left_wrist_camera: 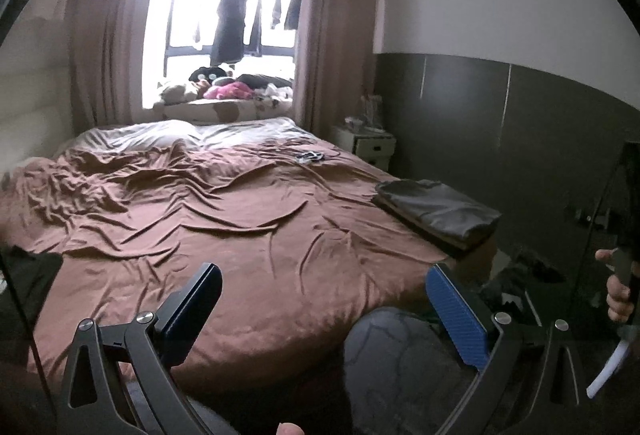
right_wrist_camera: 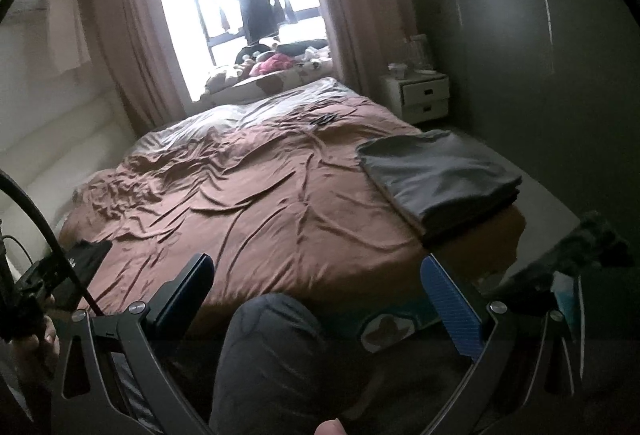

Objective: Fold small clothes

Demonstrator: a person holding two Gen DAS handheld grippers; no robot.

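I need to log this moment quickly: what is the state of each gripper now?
Left gripper: open, holding nothing, above the brown bed cover.
Right gripper: open, holding nothing.

Checking my rig: left gripper (left_wrist_camera: 324, 309) has black skeletal linkage arms, silver round screws at pivots. Finger pad (left_wrist_camera: 458, 319) right of those screws is blue, ribbed; opposite finger dark. Right gripper (right_wrist_camera: 316, 301) same build, black cable (right_wrist_camera: 48, 231) curving beside it. Knee (right_wrist_camera: 272, 359) below in grey trousers.
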